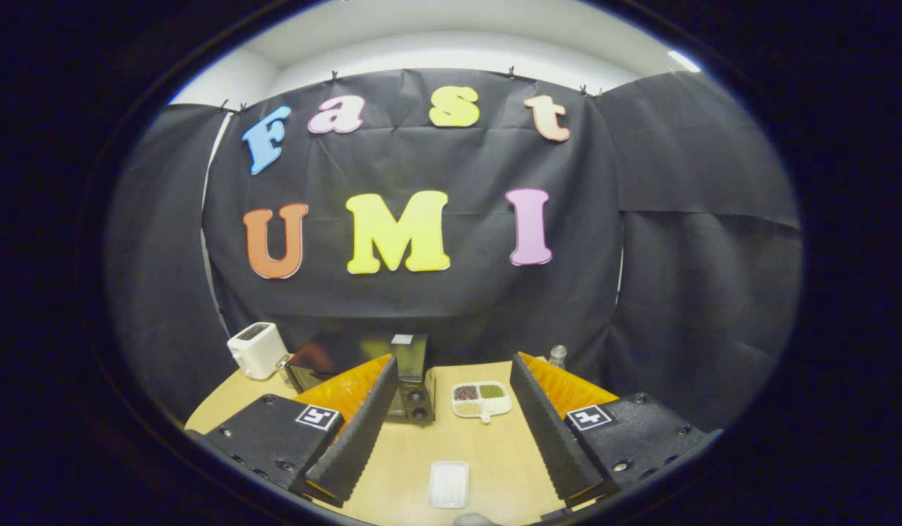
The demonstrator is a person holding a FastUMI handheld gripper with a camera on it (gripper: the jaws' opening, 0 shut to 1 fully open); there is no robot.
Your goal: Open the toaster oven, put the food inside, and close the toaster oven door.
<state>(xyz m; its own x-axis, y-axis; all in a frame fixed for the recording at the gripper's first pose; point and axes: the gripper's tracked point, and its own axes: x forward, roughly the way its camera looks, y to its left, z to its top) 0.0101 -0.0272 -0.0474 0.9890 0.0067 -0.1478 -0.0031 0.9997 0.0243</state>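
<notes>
With our claw (451, 416) spread wide and empty above the surface (403, 456), the toaster oven (381, 376) sits beyond its left finger, so we risk snagging the divided food tray (481, 399) just ahead.

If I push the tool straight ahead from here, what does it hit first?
Probably the divided food dish, just ahead between the open tool's fingers. The toaster oven lies off toward the left finger. Depth is uncertain; the tool may pass above.
</notes>
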